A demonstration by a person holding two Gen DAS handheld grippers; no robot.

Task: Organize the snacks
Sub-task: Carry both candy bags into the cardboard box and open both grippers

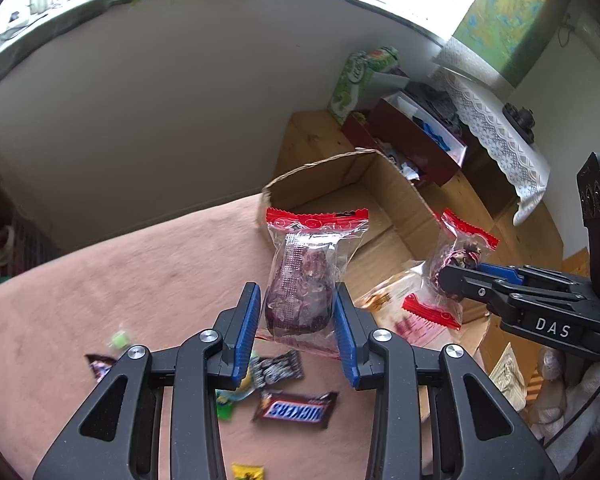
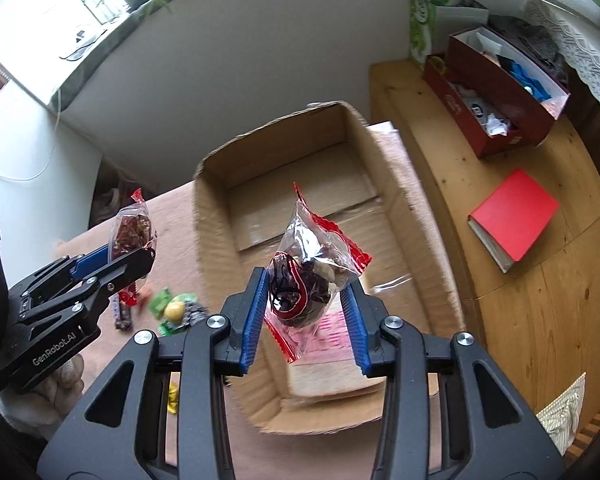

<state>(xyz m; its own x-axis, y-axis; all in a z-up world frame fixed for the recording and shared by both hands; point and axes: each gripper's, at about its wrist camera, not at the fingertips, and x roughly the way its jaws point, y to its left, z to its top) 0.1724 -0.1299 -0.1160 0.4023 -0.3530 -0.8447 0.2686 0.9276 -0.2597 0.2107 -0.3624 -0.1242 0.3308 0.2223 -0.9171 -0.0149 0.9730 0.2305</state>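
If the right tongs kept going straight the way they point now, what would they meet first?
Probably the floor of the open cardboard box. The right tongs, shut on a clear snack bag, point down into it, near a pink packet lying inside. Depth is hard to judge.

Left tongs (image 1: 296,316) clamp clear red-edged snack packet (image 1: 310,276), lifted just beside cardboard box (image 1: 340,184). Right tongs (image 1: 448,276) pinch second red-edged packet (image 1: 456,264) above box. Snickers bar (image 1: 296,410), small wrapped candies (image 1: 276,368) on pinkish cloth (image 1: 120,280), near box.
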